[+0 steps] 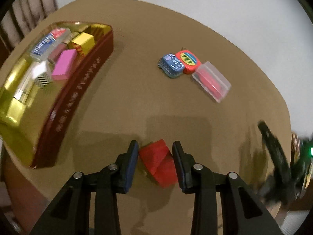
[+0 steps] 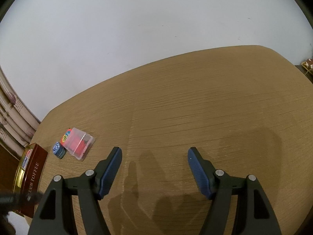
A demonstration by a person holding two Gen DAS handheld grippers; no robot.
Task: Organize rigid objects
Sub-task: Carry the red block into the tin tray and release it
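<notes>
My left gripper (image 1: 155, 146) is shut on a red box (image 1: 159, 162), held between its blue pads a little above the wooden table (image 1: 125, 98). A dark red toffee tin (image 1: 74, 98) with a gold inside stands at the left and holds several small boxes, among them a pink one (image 1: 64, 64) and a yellow one (image 1: 83, 43). On the table lie a blue tin (image 1: 171, 65), a red tin (image 1: 187, 61) and a clear plastic case (image 1: 212, 81) with red contents. My right gripper (image 2: 154, 150) is open and empty over bare table; the clear case (image 2: 79, 145) lies to its left.
The white wall (image 2: 137, 29) runs behind the table's far edge. A curtain (image 2: 11, 121) hangs at the left. The toffee tin (image 2: 33, 174) also shows at the left edge of the right wrist view. The blurred right gripper (image 1: 277, 162) shows at the right of the left wrist view.
</notes>
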